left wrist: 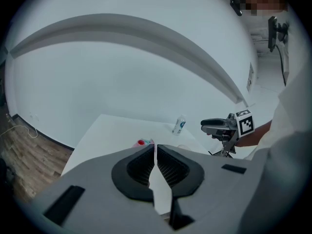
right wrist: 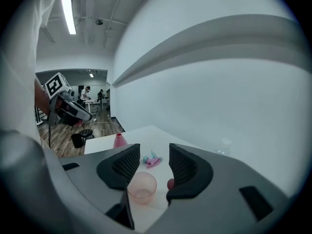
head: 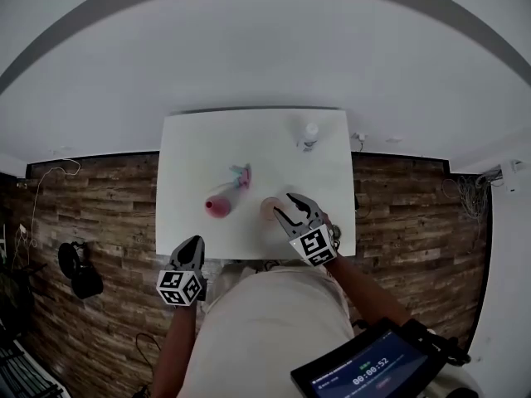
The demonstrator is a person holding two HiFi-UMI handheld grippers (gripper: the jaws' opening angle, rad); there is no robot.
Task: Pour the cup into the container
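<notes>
Right tongs (right wrist: 152,152) apart, with the clear cup (right wrist: 142,186) standing between them on the counter (head: 199,148); pads not pressing on it. Left tongs (left wrist: 155,149) all but closed, empty, at the counter's front edge. Pink container (head: 218,207) just left of the cup. Only the head view shows the tablet (head: 365,371), which reads 00:00:52. Bottle (head: 309,135) label unreadable.

Cup (right wrist: 142,186): translucent, pinkish, round; is standing upright with its mouth facing up; is sitting near the front edge of the white table (head: 191,139)
Container (right wrist: 119,140): opaque pink, narrowing towards its top; is standing on the same table, left of the Cup and apart from it
</notes>
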